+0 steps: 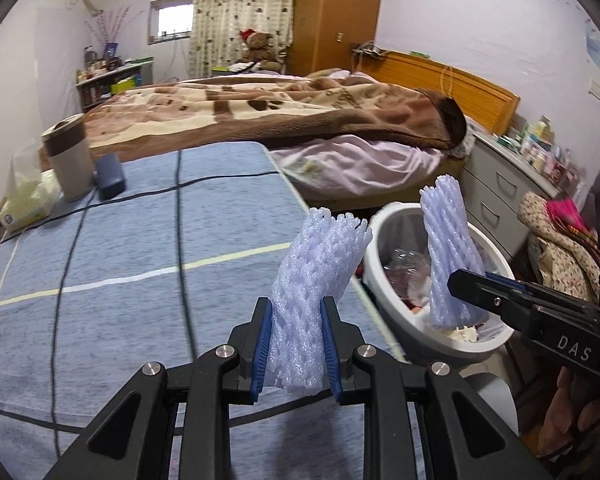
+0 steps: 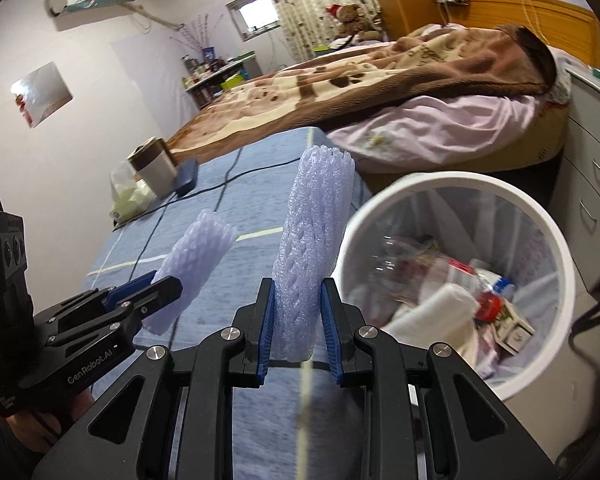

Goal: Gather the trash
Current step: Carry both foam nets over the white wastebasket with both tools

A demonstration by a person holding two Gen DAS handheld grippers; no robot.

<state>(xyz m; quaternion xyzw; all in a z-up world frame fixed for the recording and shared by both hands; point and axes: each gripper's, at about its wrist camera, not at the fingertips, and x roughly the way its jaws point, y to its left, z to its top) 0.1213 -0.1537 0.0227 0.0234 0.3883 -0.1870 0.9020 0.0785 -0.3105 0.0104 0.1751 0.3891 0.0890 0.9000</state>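
My left gripper (image 1: 296,316) is shut on a pale purple foam net sleeve (image 1: 316,268), held upright above the right edge of the blue-covered table (image 1: 120,280). My right gripper (image 2: 298,300) is shut on a second, longer foam net sleeve (image 2: 314,244). In the left wrist view that right gripper (image 1: 456,280) and its foam sleeve (image 1: 450,256) hang over the white trash bin (image 1: 416,328). In the right wrist view the left gripper (image 2: 168,284) and its sleeve (image 2: 198,256) are at the left, over the table. The trash bin (image 2: 556,240) stands just right of the table and holds a plastic bottle, paper and wrappers.
At the table's far left stand a brown-and-white mug (image 1: 70,156), a dark blue case (image 1: 110,176) and a tissue pack (image 1: 28,196). Behind is a bed with a brown blanket (image 1: 284,112). A grey drawer unit (image 1: 504,196) and a pile of cloth (image 1: 556,240) sit to the right.
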